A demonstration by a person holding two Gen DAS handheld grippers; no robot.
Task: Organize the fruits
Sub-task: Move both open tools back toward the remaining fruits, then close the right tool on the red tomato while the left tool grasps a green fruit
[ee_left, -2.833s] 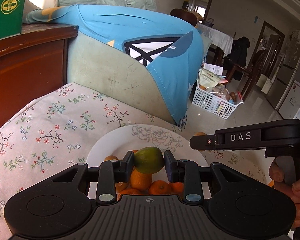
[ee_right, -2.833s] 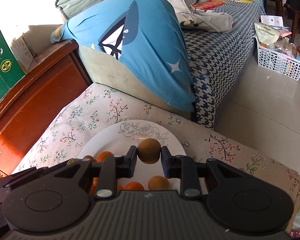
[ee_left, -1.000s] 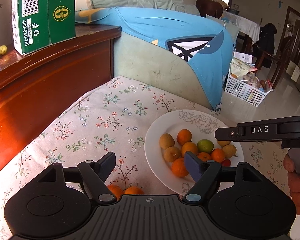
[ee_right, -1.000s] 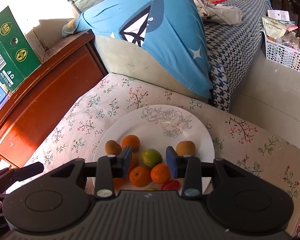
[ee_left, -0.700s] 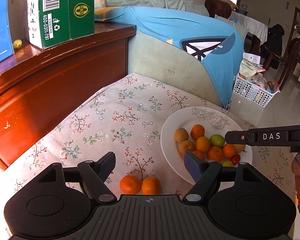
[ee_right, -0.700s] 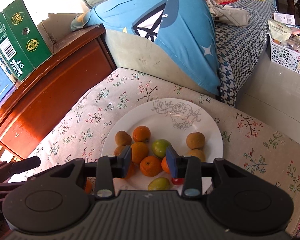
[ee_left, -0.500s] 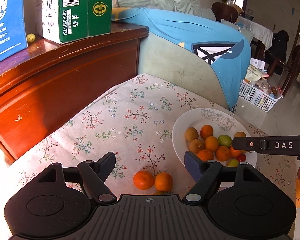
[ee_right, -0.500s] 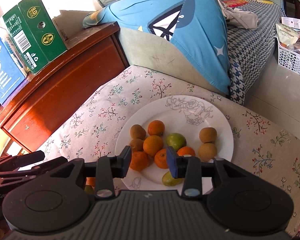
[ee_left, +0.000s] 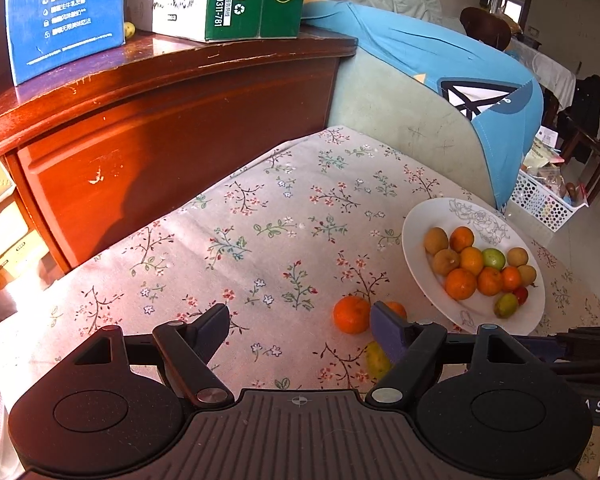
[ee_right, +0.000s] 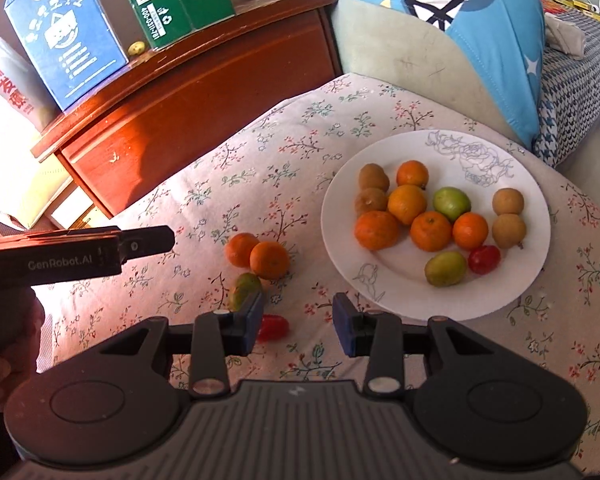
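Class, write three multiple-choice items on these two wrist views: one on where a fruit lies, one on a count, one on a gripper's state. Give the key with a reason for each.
1. Where do the two loose oranges lie?
A. on the floral tablecloth, left of the plate
B. on the wooden cabinet
C. inside the white basket

2. How many oranges are on the white plate?
A. three
B. five
C. eight

3. What state is the right gripper in?
A. shut on a tomato
B. shut on an orange
C. open and holding nothing

Key:
1 A: both oranges touch each other on the cloth beside the plate's left rim.
2 B: five orange fruits show there, among brown, green and red ones.
3 C: its jaws stand apart with only cloth between them; the red tomato lies beside the left finger, ungripped.
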